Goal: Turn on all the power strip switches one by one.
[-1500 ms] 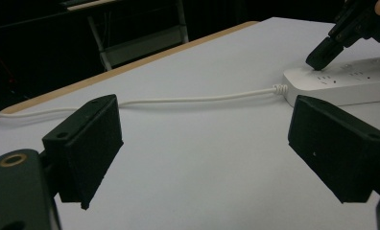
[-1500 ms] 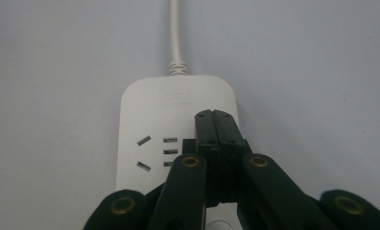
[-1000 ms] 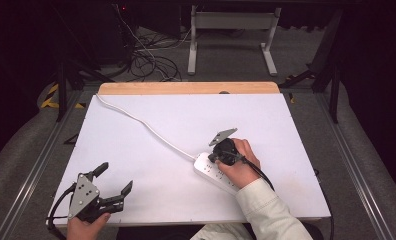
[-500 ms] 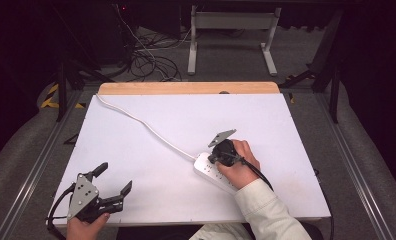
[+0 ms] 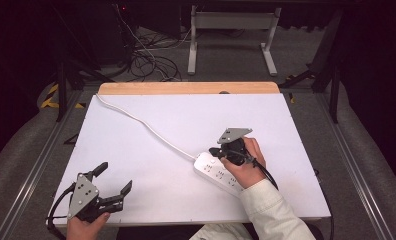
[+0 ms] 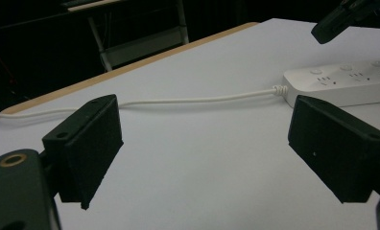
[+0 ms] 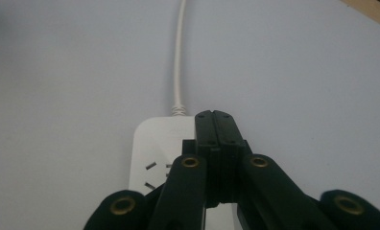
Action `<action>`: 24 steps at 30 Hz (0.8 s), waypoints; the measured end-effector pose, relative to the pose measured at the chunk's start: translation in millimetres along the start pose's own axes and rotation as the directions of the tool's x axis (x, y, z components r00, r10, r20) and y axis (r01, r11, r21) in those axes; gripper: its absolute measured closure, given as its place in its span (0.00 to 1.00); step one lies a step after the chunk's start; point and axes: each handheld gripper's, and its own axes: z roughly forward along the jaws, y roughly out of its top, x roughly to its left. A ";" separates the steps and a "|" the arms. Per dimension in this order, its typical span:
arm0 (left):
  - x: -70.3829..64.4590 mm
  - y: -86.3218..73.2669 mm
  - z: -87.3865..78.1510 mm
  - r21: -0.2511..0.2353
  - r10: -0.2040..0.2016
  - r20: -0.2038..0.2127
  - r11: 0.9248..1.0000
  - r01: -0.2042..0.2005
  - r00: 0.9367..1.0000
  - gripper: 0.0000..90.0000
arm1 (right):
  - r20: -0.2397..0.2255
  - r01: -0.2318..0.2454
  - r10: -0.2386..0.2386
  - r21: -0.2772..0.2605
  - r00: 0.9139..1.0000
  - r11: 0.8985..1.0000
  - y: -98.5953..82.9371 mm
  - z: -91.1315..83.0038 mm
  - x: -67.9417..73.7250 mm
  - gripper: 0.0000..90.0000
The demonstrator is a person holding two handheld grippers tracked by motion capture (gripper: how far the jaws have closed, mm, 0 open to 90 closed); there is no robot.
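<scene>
Table: a flat, matte white board fills the middle of the high view; a pale wooden strip runs along its far edge.

Power strip: a long, white, smooth plastic block with rounded corners lies right of centre in the lower half of the high view, angled down to the right. Its top carries rows of small dark socket slots. In the left gripper view it sits at the upper right, with round raised buttons beside the slots.

Cord: a thin, round white cable leaves the strip's upper-left end through a ribbed collar and curves up to the upper-left corner of the table. In the right gripper view it runs straight up the frame from the strip.

Right gripper: black, with a grey three-cornered plate on top, held in a hand in a cream sleeve. Its two jaws are pressed flat together with no gap, tips over the cord end of the power strip; whether they touch it cannot be told.

Left gripper: black with a grey plate, in the lower left of the high view, near the table's front edge. Its blocky, flat-faced jaws stand wide apart with nothing between them.

Floor: grey, with tangled dark cables and a white metal frame at the top of the high view.
</scene>
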 end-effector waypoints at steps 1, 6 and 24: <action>-0.2 0.0 -0.5 -0.003 -0.004 -0.004 1.000 0.004 1.000 0.13 | 0.000 0.000 0.000 0.000 1.000 1.000 0.0 0.0 0.0 1.00; 0.2 -0.2 0.0 0.002 -0.001 -0.004 1.000 0.001 1.000 0.13 | -0.016 0.001 -0.001 -0.049 1.000 0.999 4.5 -7.4 2.4 0.81; 1.5 -0.4 -1.3 -0.005 -0.010 -0.007 1.000 0.010 1.000 0.13 | -0.030 -0.062 0.055 -0.310 0.998 0.949 -3.6 -62.0 -13.7 0.29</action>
